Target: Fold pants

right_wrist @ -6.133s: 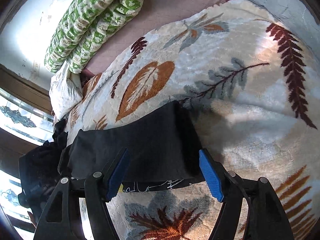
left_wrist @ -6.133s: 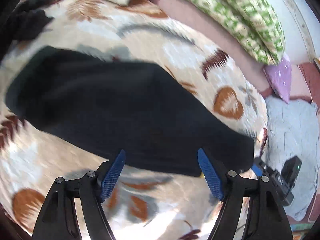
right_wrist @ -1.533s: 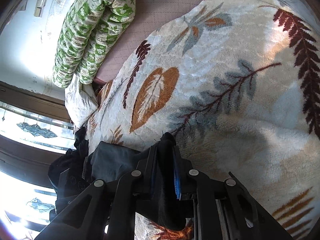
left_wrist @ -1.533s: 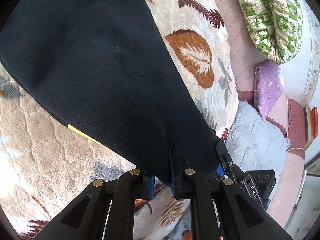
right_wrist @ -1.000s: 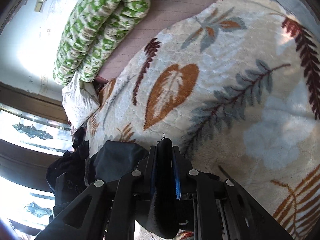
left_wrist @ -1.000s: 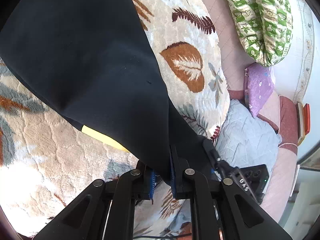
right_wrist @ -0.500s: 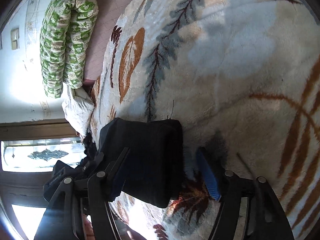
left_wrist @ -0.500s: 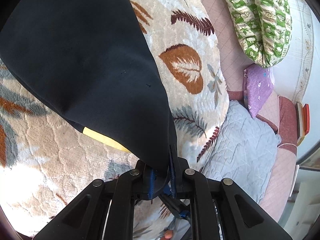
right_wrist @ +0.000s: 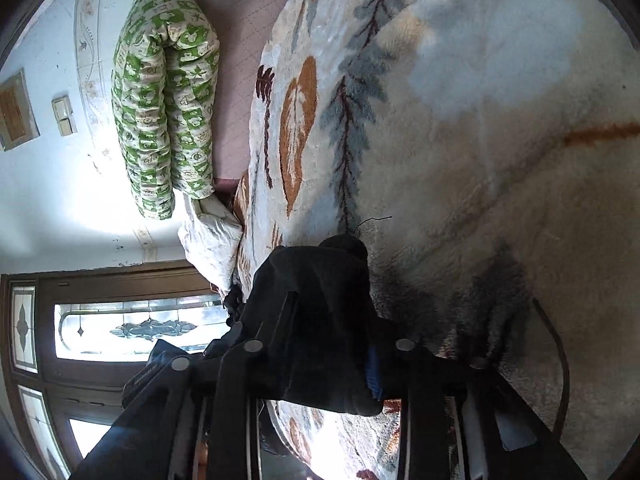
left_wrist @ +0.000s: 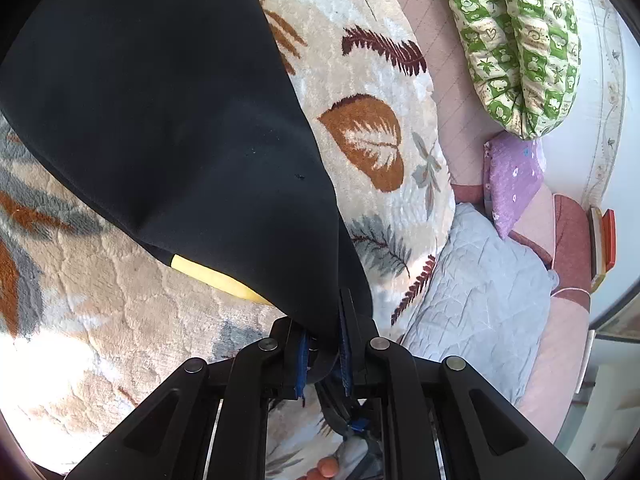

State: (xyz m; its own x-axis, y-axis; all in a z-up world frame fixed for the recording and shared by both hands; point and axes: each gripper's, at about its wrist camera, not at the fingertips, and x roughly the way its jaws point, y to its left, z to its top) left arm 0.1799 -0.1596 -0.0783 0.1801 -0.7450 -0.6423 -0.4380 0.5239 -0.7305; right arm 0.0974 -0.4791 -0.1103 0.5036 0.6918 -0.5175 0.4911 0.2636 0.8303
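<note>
Pants (left_wrist: 160,120) on blanket (left_wrist: 100,320), spreading ahead and left from my left jaws; corner between them. Pillow roll (left_wrist: 516,40) far ahead right, small cushion (left_wrist: 512,176) nearer, quilt (left_wrist: 476,280) just right. Folded pants stack (right_wrist: 320,320) between my closing right jaws; blanket (right_wrist: 480,160) ahead, window (right_wrist: 132,328) left.

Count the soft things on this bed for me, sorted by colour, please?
Black: 1, the pants
Green-and-white checked: 1, a rolled quilt
Purple: 1, a small pillow
Pale blue-grey: 1, a quilted cover
Cream with leaf pattern: 1, the blanket under the pants
Total: 5
</note>
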